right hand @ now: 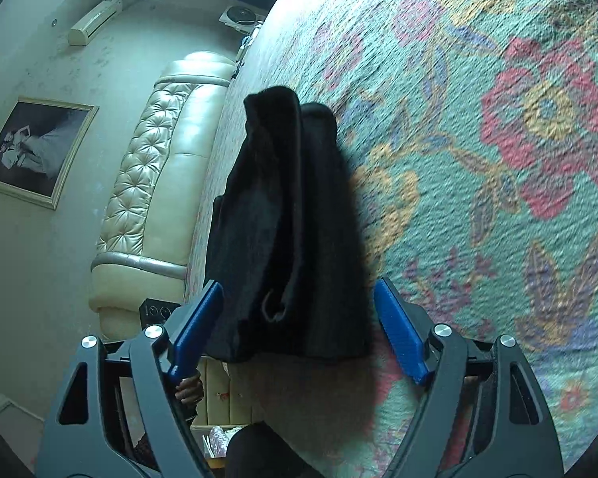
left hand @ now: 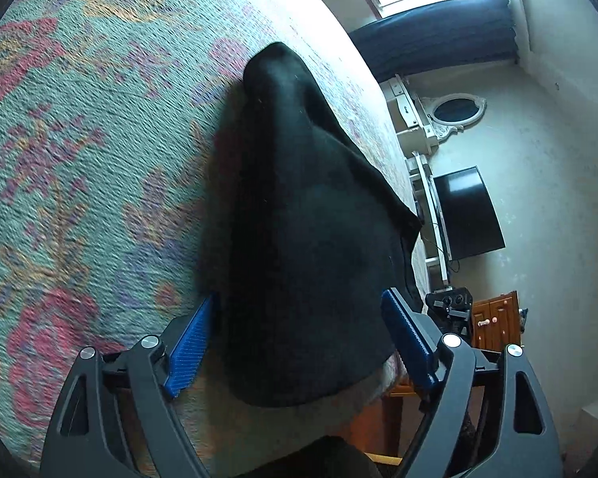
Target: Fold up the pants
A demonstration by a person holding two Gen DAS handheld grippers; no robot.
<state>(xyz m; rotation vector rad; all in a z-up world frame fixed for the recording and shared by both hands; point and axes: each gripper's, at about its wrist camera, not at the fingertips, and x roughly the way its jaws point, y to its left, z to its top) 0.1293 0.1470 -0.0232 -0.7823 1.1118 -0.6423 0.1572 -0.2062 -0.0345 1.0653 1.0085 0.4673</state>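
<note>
The black pants [left hand: 299,239] lie folded in a long narrow stack on the flowered bedspread [left hand: 79,119]. In the left wrist view my left gripper [left hand: 299,302] stands open, its blue pads [left hand: 187,354] spread either side of the stack's near end without pressing on it. The right wrist view shows the same black pants [right hand: 291,219] from the other end, layered edges visible. My right gripper [right hand: 299,290] is open too, blue pads [right hand: 398,334] wide apart on both sides of the cloth's near edge, clear of it.
The bedspread [right hand: 478,159] covers a bed with a cream tufted headboard [right hand: 159,179]. A dark television [left hand: 466,211], a white dresser with an oval mirror [left hand: 454,111] and a wooden cabinet [left hand: 498,318] stand past the bed's edge. A framed picture [right hand: 32,151] hangs on the wall.
</note>
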